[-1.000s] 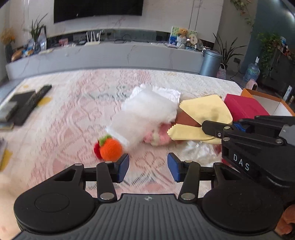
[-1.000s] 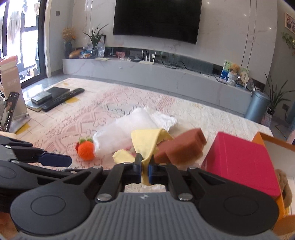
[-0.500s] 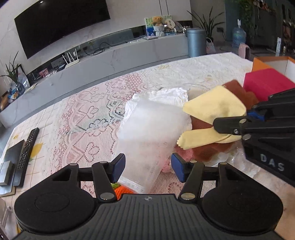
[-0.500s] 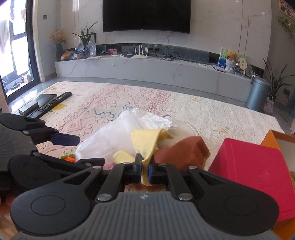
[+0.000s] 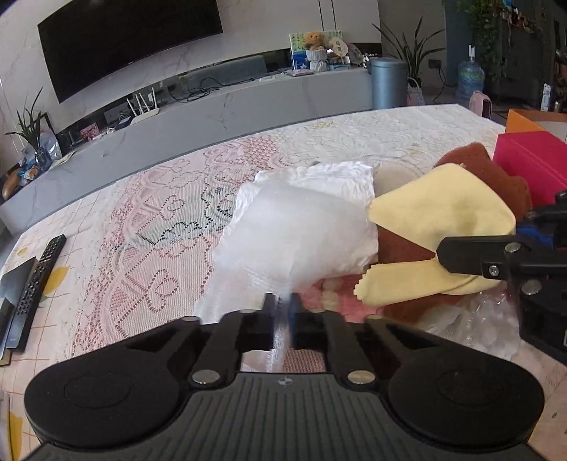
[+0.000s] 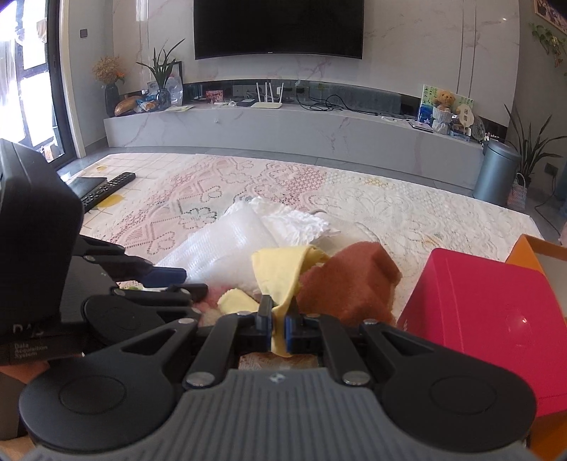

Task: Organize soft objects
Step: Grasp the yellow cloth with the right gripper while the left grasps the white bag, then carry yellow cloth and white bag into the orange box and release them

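Up close, the left gripper was clamped on the near edge of a translucent white plastic sheet, which lay draped over a white cloth. Just beside it, the right gripper pinched a pale yellow cloth that rested against a brown sponge. Both sat on a lace tablecloth patterned in pink and cream. A red box stood to the right, touching an orange box. A remote control lay far left. Beyond ran a long grey marble console with a router, under a wall-mounted television; a grey bin stood at its right end.
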